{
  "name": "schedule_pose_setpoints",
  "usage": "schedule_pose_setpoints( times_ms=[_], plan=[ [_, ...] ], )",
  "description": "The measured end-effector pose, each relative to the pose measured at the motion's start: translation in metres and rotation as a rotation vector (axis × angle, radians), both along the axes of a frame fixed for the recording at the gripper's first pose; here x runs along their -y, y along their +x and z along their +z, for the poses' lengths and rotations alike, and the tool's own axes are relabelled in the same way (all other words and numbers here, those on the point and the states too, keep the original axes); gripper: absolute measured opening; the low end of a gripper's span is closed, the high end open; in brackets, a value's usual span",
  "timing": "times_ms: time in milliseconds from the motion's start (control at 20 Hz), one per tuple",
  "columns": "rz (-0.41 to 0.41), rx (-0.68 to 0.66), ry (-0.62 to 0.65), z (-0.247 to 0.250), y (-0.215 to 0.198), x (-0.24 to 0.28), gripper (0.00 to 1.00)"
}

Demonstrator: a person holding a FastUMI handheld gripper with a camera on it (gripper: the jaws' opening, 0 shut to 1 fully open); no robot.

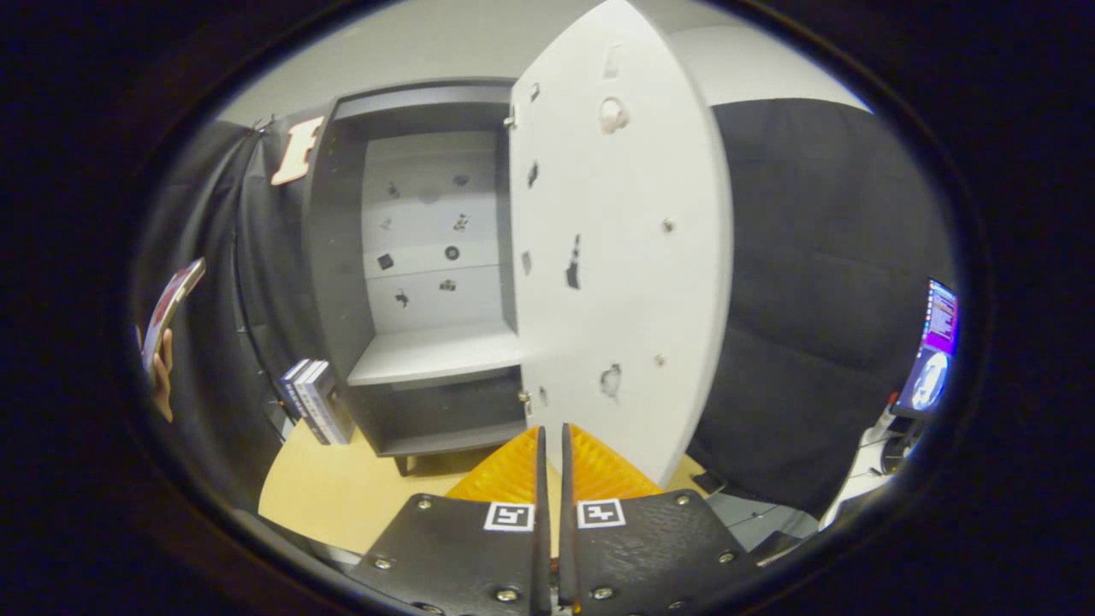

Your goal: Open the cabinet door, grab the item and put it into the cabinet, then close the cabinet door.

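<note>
Gripper view looks along the two fingers toward a small dark grey cabinet (411, 257) with a pale back panel, standing on a light wooden counter (342, 496). Its white cabinet door (616, 257) is swung wide open, hinged on the cabinet's right side, and stands edge-on just ahead of the fingers, its inner face dotted with small dark marks and a few screws. Inside the cabinet, a pale shelf (436, 351) is bare, with a darker lower compartment beneath it.

The hand-held gripper (552, 445) has its fingers drawn together, leaving only a thin slit between them, and nothing sits between them. Their tips lie just below the bottom edge of the open door; whether they touch the door I cannot tell.

A small stack of dark-covered books (312, 398) leans upright against the cabinet's left outer wall, resting on the counter well to the left of the fingers. Farther left, in front of the black cloth wall, a person's hand (161, 376) holds up a thin book with a reddish cover (171, 308). Far to the right, past the black cloth, a lit monitor (937, 342) stands on a pale surface.
</note>
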State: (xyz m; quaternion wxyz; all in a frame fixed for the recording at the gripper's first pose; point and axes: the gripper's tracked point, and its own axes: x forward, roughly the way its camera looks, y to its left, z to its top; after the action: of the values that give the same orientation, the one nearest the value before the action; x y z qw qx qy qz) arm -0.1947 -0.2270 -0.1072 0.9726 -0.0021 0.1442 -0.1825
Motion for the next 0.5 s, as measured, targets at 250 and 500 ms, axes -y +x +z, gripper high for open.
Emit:
schedule_pose_setpoints(
  times_ms=[250,500],
  plan=[
    [0.093,-0.1,0.016,-0.063,0.033,-0.049,0.04],
    [0.187,-0.269,0.023,-0.141,0.054,-0.075,0.15]
  ],
)
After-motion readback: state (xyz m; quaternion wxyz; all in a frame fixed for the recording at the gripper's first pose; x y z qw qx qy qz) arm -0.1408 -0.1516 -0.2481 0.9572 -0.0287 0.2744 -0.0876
